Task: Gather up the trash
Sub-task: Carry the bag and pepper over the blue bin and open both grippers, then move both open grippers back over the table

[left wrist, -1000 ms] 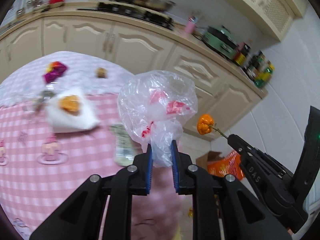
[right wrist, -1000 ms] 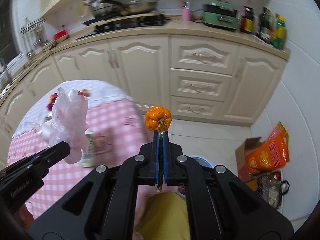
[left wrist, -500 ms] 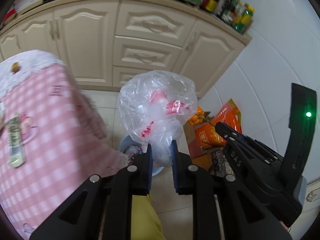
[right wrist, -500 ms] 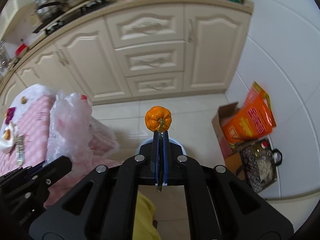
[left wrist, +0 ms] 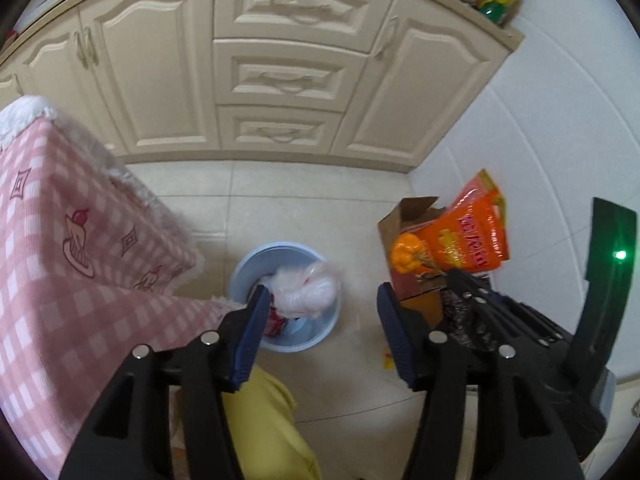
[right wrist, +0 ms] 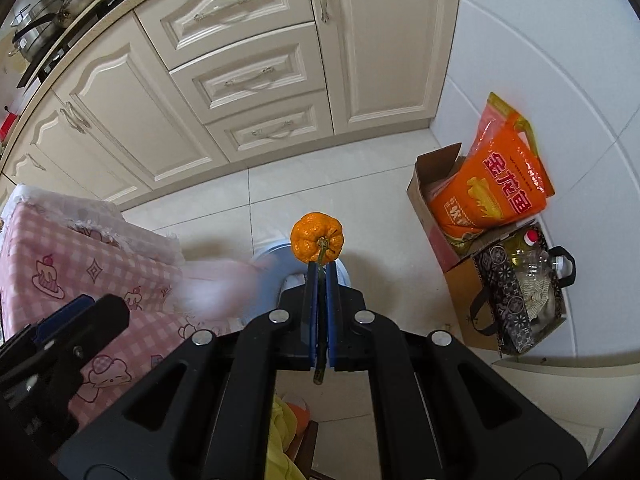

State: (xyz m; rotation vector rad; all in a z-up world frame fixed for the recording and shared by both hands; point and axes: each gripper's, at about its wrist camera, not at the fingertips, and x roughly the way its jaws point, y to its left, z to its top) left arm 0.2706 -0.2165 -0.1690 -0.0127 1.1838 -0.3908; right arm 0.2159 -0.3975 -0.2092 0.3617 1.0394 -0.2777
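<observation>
The crumpled plastic bag (left wrist: pixel 306 290) lies in the mouth of the pale blue bin (left wrist: pixel 244 268) at lower centre of the left wrist view, piled on other rubbish and partly over the rim's right side. The left hand-held gripper (left wrist: pixel 320 320) hangs above it; its jaws have just been opening and now stand released with nothing between them, so the bag is dropped.

The orange pumpkin-shaped fruit (right wrist: pixel 317 242) is the next piece. In the right wrist view it sits at frame centre, above the bin's far rim, and its thin stem (right wrist: pixel 319 360) runs down between the clenched pads of the right hand-held gripper (right wrist: pixel 320 276), which grasps it by that stem alone.

To do this step well, I judge the right hand-held gripper should carry the fruit over the open middle of the bin, clear of the heaped bag, and let go low so it neither bounces off the bag nor rolls onto the tiled floor (left wrist: pixel 304 208). The left one should draw aside first, since the two are close.

Counted: one bin, one bag in it, one orange fruit, two hand-held grippers. At left hangs one pink checked tablecloth (left wrist: pixel 80 248); at right stands one cardboard box (right wrist: pixel 436 184) holding one orange packet (right wrist: pixel 496 184), with one patterned bag (right wrist: pixel 516 292) beside it.
</observation>
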